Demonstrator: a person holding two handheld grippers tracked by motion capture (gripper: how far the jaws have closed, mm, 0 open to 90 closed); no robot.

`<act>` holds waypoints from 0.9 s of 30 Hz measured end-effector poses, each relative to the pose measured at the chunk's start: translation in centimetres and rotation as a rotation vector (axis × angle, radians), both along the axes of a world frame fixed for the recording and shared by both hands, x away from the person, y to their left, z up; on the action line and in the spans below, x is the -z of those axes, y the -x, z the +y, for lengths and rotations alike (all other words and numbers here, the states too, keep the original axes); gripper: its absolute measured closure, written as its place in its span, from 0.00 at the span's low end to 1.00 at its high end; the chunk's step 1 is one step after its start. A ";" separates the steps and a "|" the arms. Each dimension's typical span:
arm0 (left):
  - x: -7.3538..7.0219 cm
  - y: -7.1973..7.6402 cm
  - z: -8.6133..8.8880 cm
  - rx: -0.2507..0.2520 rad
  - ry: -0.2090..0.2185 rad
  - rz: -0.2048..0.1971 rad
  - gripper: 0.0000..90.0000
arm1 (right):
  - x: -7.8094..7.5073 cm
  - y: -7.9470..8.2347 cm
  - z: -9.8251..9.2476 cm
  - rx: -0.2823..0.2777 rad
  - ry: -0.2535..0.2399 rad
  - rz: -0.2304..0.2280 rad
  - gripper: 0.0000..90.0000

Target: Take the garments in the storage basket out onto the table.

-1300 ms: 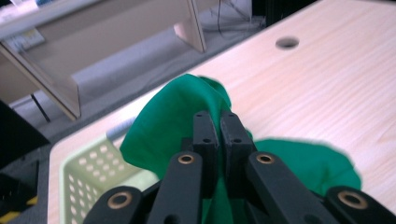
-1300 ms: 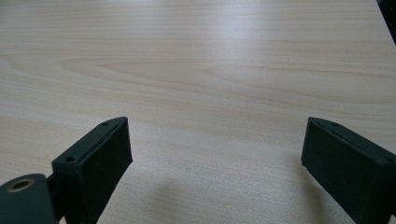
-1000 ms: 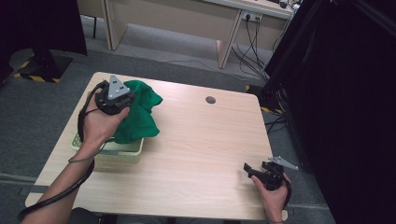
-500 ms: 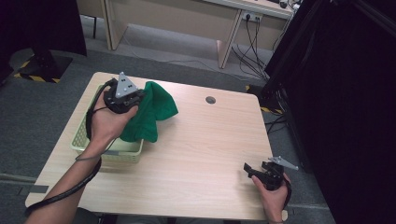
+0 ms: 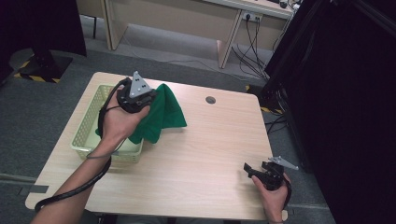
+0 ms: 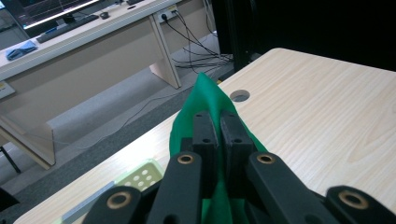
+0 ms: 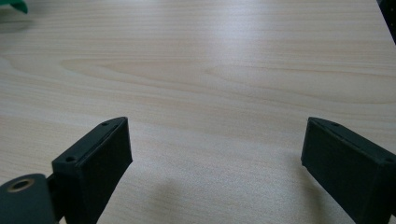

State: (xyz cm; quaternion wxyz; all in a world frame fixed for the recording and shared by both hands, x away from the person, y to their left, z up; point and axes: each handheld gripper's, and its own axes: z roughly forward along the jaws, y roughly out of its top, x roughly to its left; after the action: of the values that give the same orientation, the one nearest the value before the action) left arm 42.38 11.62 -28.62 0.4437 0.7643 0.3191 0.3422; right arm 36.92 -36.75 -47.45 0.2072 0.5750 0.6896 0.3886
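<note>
A green cloth [image 5: 163,116] hangs from my left gripper [image 5: 144,100], lifted above the table beside a pale green basket [image 5: 88,135]. In the left gripper view the two black jaws are pressed together on a fold of the green cloth [image 6: 205,100], so the left gripper [image 6: 219,122] is shut on it. My right gripper [image 5: 250,170] rests low near the table's front right corner. Its jaws stand wide apart with only bare wood between them, seen around the right gripper [image 7: 215,144] in its own view.
The wooden table [image 5: 215,149] has a round cable hole [image 5: 210,100] near its far edge. A corner of the green cloth [image 7: 11,4] peeks in at the top left of the right gripper view. Desks and cables stand on the floor beyond.
My left hand has carried the cloth rightward and a little up, off the basket. The right hand has kept still.
</note>
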 end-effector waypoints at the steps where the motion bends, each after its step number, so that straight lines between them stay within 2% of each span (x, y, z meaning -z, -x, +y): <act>1: 0.0 0.0 -0.2 0.003 0.000 -0.001 0.96 | 0.0 0.0 0.0 0.000 -0.001 0.000 0.10; 27: -0.6 -0.4 -4.8 0.082 -0.018 -0.011 0.96 | 0.0 0.0 0.0 -0.003 0.000 0.000 0.10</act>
State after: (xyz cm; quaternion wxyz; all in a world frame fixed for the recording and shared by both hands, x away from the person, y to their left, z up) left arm 42.74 6.86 -28.07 0.4523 0.7789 0.2819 0.3305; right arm 36.89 -36.71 -47.44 0.2066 0.5737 0.6905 0.3891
